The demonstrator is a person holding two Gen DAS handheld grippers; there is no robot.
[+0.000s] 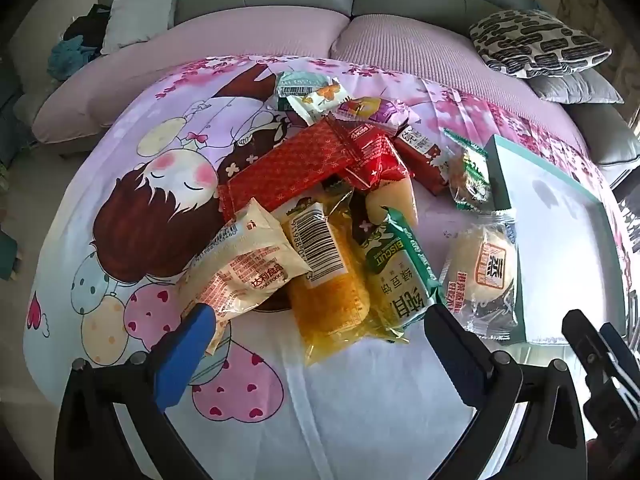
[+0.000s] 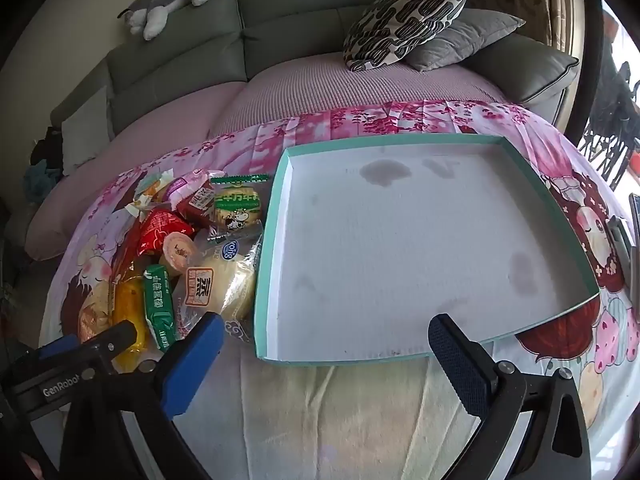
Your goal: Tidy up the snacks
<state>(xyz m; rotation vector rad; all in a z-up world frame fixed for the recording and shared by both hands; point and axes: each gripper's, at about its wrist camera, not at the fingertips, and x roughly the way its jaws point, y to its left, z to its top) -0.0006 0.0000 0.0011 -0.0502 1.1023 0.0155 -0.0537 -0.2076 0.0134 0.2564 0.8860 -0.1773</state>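
Left wrist view: left gripper (image 1: 320,332) spread wide, gripping nothing.
Snack pile (image 1: 332,216): just ahead of its fingers, yellow packet (image 1: 332,292) between them.
Right gripper (image 2: 326,340): spread wide, holding nothing.
Teal box (image 2: 280,200): directly ahead, snacks at its left.

Soft daylight, heavy fisheye bend, dark corners

Both views are evenly bright, with light entering from the window (image 2: 616,92) at the right edge, which is blown out. The wrappers (image 1: 332,272) show small glints. Straight lines bow toward the rims, the sofa (image 2: 280,36) looks slightly soft, and shadows are faint.
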